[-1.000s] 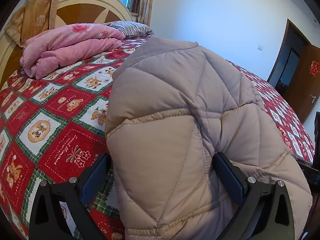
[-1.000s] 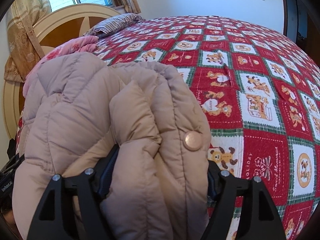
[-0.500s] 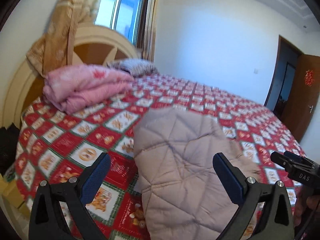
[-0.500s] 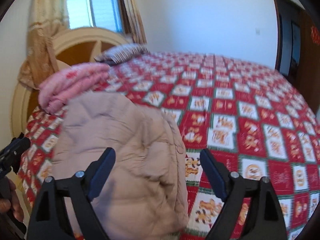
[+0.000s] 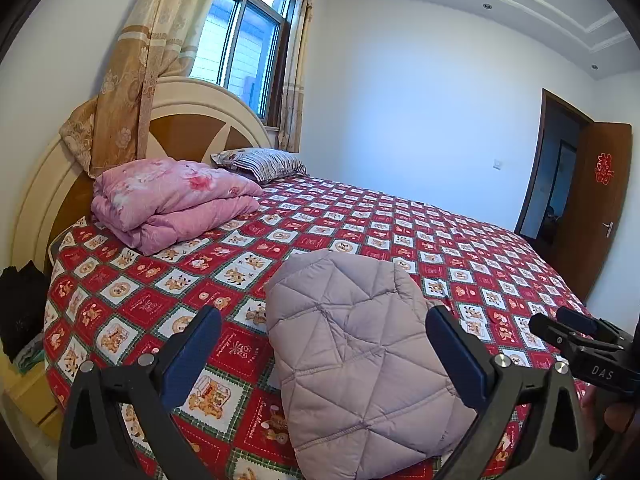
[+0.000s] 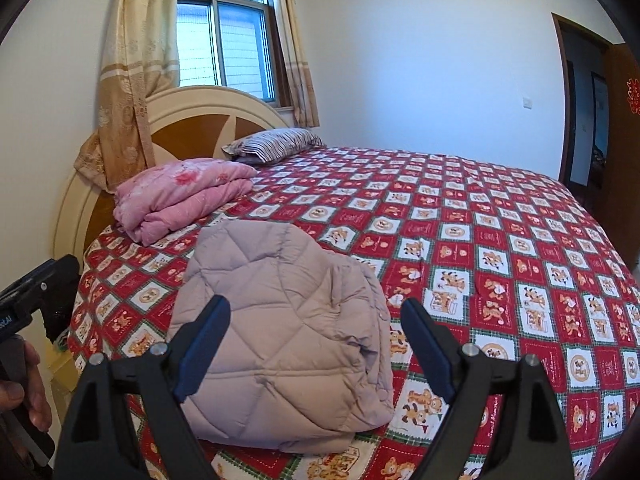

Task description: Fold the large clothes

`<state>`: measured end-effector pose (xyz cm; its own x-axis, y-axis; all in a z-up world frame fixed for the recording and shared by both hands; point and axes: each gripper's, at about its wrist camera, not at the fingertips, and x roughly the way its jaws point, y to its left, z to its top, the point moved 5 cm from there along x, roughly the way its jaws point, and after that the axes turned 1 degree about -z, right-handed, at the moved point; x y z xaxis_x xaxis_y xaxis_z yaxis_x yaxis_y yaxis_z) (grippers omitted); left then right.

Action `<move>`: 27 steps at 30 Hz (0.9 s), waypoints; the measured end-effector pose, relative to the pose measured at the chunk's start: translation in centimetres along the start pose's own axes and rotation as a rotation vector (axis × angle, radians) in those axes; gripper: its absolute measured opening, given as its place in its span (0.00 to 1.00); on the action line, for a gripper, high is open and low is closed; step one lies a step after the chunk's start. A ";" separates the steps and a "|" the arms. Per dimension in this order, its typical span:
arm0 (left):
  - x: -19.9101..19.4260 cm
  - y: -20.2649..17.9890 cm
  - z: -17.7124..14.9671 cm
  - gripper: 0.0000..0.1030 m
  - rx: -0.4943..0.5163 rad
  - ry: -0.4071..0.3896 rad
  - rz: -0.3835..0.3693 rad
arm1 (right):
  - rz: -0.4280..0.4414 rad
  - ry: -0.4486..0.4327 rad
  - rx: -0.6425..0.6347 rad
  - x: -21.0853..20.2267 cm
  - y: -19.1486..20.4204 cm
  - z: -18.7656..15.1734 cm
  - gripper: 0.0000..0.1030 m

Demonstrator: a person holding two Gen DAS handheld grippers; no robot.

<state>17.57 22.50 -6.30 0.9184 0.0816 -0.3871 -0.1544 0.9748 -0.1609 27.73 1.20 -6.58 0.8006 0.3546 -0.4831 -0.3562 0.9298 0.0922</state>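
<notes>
A beige quilted puffer jacket [image 5: 360, 352] lies folded in a compact bundle on the near edge of the bed [image 5: 460, 240]; it also shows in the right wrist view [image 6: 280, 320]. My left gripper [image 5: 324, 354] is open and empty, held back above the jacket. My right gripper [image 6: 316, 344] is open and empty, also held back from the jacket. The right gripper shows at the right edge of the left wrist view [image 5: 576, 340], and the left gripper at the left edge of the right wrist view [image 6: 36, 292].
A folded pink quilt [image 5: 172, 200] and a striped pillow [image 5: 260, 162] lie by the curved headboard [image 5: 188, 124]. The bed has a red bear-pattern cover [image 6: 500, 240]. A curtained window [image 6: 224, 44] is behind. An open door [image 5: 576, 200] is at the right.
Both grippers have let go of the jacket and drawn back and up. The jacket now rests folded on the bed, smaller in both views.
</notes>
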 end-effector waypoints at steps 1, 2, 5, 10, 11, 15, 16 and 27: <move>0.0 0.0 0.0 0.99 -0.001 0.002 0.000 | -0.001 -0.002 -0.001 -0.2 0.0 -0.1 0.87; 0.0 0.0 0.0 0.99 -0.002 0.003 0.000 | 0.002 -0.002 -0.002 -0.2 0.1 0.0 0.87; 0.1 -0.1 -0.2 0.99 -0.003 0.008 0.001 | 0.003 -0.001 -0.002 -0.2 0.2 -0.1 0.87; 0.2 0.0 -0.3 0.99 -0.006 0.011 0.003 | 0.010 0.012 -0.004 0.0 0.5 -0.5 0.87; 0.2 0.0 -0.3 0.99 -0.007 0.011 0.004 | 0.010 0.013 -0.005 0.0 0.6 -0.5 0.87; 0.2 0.0 -0.3 0.99 -0.005 0.010 0.004 | 0.012 0.015 -0.008 0.1 0.8 -0.6 0.87; 0.2 0.0 -0.3 0.99 -0.006 0.011 0.003 | 0.014 0.014 -0.007 0.1 0.8 -0.6 0.87; 0.6 0.2 -0.6 0.99 -0.004 0.017 0.005 | 0.015 0.013 -0.006 0.1 0.8 -0.6 0.87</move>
<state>17.86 22.57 -7.14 0.9113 0.0826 -0.4033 -0.1603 0.9736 -0.1628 27.18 1.93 -7.08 0.7887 0.3670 -0.4933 -0.3711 0.9238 0.0940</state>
